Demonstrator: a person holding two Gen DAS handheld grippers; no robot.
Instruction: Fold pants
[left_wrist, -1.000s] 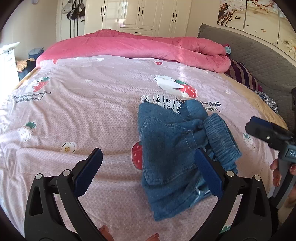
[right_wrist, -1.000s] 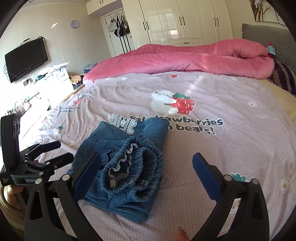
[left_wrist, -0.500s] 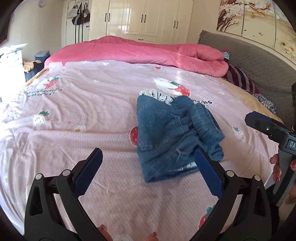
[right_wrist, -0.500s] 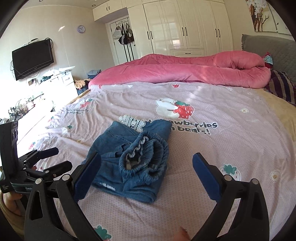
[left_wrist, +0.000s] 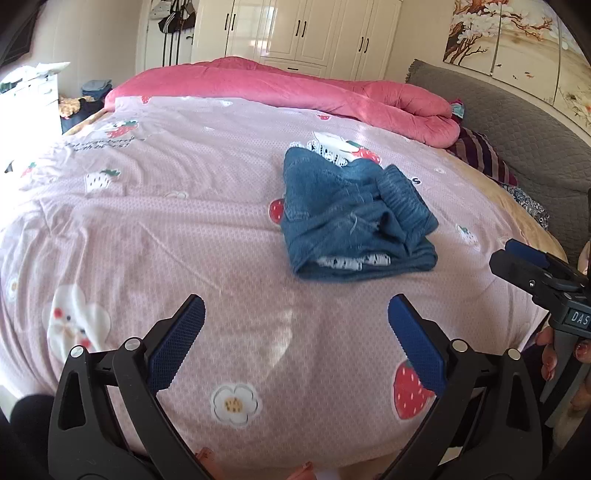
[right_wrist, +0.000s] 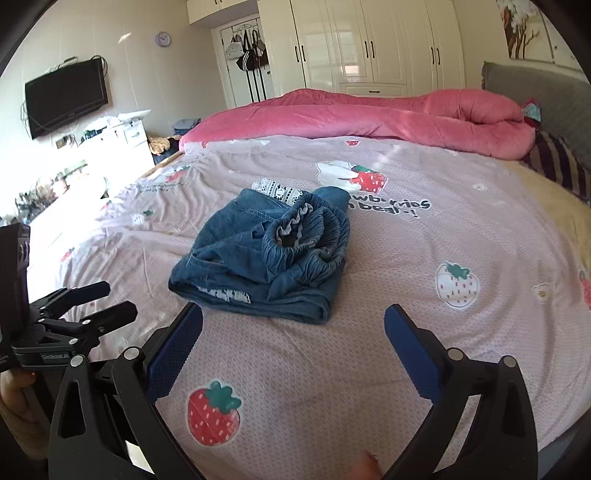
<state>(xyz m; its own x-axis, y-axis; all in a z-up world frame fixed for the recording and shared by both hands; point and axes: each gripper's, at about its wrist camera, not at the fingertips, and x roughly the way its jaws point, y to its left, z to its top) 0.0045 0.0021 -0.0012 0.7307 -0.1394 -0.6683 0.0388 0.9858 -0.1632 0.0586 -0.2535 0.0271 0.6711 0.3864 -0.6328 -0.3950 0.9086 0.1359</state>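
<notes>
Blue denim pants (left_wrist: 351, 218) with white lace trim lie folded into a small bundle on the pink strawberry-print bedspread (left_wrist: 166, 221); the right wrist view shows the same pants (right_wrist: 266, 254) with the elastic waistband on top. My left gripper (left_wrist: 295, 332) is open, held back from the bundle near the bed's front edge, with nothing between its blue pads. My right gripper (right_wrist: 293, 339) is also open and empty, short of the pants. Each gripper shows in the other's view: the right one (left_wrist: 528, 266) at the right, the left one (right_wrist: 99, 302) at the left.
A rolled pink quilt (right_wrist: 369, 118) lies along the far side of the bed. A grey headboard (left_wrist: 517, 122) and striped pillow (left_wrist: 480, 155) are at the right. White wardrobes (right_wrist: 369, 40), a wall TV (right_wrist: 66, 96) and a cluttered white dresser (right_wrist: 110, 147) stand beyond.
Both grippers have pulled back from the pants toward the bed's front edge. The bundle lies farther away in both views and has not changed shape.
</notes>
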